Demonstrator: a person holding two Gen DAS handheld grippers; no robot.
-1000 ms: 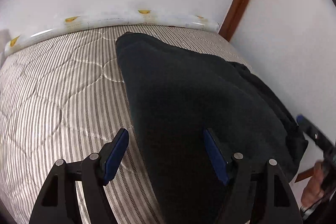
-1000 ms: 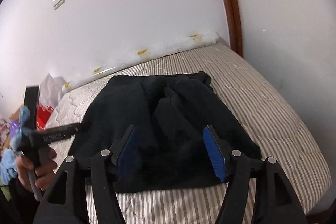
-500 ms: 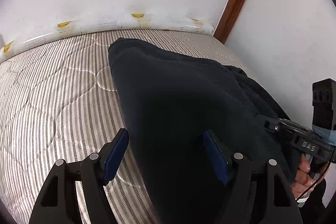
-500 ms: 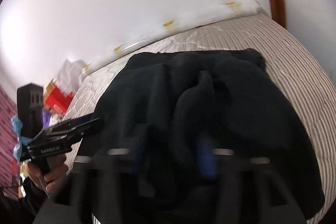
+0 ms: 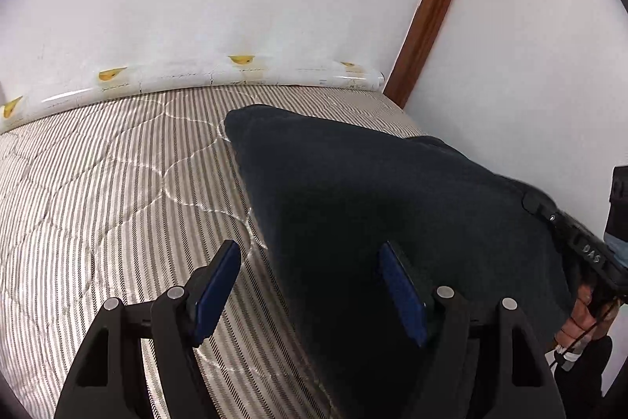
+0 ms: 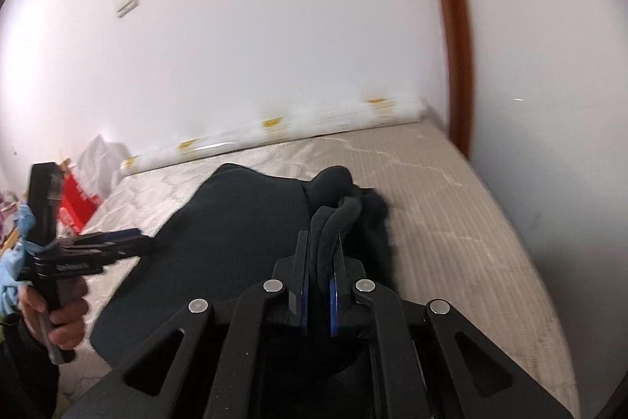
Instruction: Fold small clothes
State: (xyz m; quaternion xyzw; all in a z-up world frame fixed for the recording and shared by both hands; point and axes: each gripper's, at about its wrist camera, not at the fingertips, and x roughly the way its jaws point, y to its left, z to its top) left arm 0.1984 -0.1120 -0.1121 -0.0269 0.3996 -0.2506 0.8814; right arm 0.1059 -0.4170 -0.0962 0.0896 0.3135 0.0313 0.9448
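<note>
A dark navy garment (image 5: 384, 207) lies spread on the striped mattress (image 5: 117, 191). My left gripper (image 5: 310, 285) is open and empty, hovering low over the garment's near left edge. My right gripper (image 6: 318, 262) is shut on a bunched fold of the garment (image 6: 333, 218) along its right side. The flat part of the garment (image 6: 235, 230) lies to its left. The left gripper also shows in the right wrist view (image 6: 106, 242), open over the garment's left edge. The right gripper's body shows at the right edge of the left wrist view (image 5: 581, 246).
A long white roll (image 5: 196, 79) with yellow marks lies along the mattress's far edge against the wall. A brown door frame (image 6: 451, 38) stands at the far right corner. A red box and white bags (image 6: 78, 191) lie beyond the bed's left side.
My right gripper has gone from open to shut on a fold of the garment's right side. My left gripper stayed open near the left edge.
</note>
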